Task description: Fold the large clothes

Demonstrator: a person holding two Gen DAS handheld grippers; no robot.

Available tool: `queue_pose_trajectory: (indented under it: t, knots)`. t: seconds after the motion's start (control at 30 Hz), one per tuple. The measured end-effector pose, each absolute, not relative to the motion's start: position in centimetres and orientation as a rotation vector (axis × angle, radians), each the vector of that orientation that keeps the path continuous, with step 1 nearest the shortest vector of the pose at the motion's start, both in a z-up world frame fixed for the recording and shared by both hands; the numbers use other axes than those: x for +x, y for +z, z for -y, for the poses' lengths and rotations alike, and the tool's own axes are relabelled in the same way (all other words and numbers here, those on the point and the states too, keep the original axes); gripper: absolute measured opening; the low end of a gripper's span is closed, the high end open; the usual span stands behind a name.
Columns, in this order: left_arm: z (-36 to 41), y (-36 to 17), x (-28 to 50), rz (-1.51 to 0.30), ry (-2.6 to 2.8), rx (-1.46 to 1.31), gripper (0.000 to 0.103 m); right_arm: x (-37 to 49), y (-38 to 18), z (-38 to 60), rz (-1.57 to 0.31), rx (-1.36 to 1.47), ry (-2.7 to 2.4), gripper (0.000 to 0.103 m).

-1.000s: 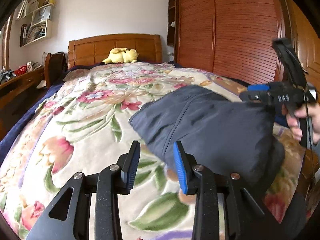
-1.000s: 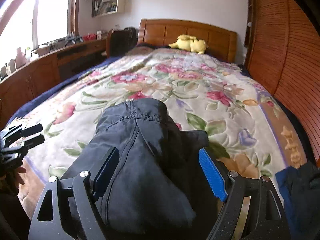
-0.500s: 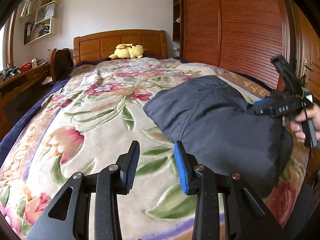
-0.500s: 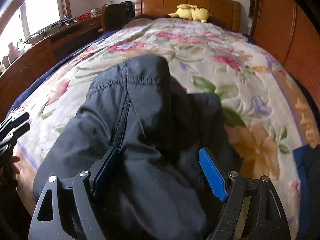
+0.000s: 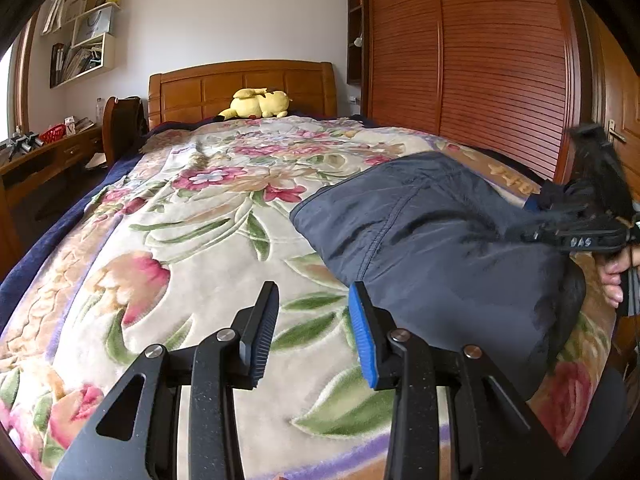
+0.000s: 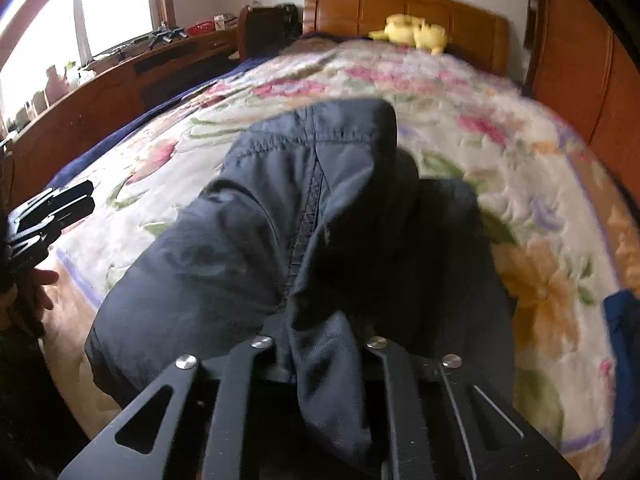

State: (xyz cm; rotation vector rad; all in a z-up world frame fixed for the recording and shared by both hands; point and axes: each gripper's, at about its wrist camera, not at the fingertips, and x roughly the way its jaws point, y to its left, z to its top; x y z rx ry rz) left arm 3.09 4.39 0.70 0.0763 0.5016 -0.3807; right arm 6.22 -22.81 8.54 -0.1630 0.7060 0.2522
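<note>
Floral bedspread [image 5: 192, 280]: dark jacket [image 5: 432, 248] bunched at 3 o'clock. Right gripper [image 6: 320, 344] jaws just closed, pinching jacket fabric. Left gripper [image 5: 314, 328] part-open, empty, above bedspread.

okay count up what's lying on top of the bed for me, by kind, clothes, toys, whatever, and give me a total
Dark navy garment, bunched on the floral blanket, right gripper shut on its near edge: 1
Yellow plush toy by the headboard: 1
Blue cloth at the right bed edge, only partly in view: 1
Total: 3
</note>
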Motion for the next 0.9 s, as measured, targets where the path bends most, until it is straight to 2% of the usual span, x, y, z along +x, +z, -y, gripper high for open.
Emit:
queue_pose_trajectory:
  t: [0.2,0.37,0.63,0.7,0.83,0.9]
  knots:
    - [-4.4,0.5,3.1,-0.508,-0.384,0.07,0.038,2.6,12.2,21.9,-0.533,-0.236,0.172,0.008]
    - [-4.4,0.8,2.8,-0.496,-0.396,0.065,0.038,0.0,14.0,24.1,-0.486,-0.244,0.091,0.008]
    - [-4.0,1.1,2.7,-0.49,-0.412,0.054,0.038,1.1,7.5,30.8,-0.747,-0.122,-0.026,0.011]
    - [-3.7,1.0,2.7,-0.491,-0.416,0.058,0.038,0.8,7.9,30.8,-0.733,-0.103,-0.033,0.018]
    - [-3.1,0.9,2.5,-0.49,-0.426,0.071,0.038,0.3,9.7,31.2,-0.697,-0.103,-0.086,0.051]
    - [-2.9,0.8,2.5,-0.489,-0.428,0.078,0.038,0.1,11.2,30.8,-0.645,-0.136,-0.122,0.056]
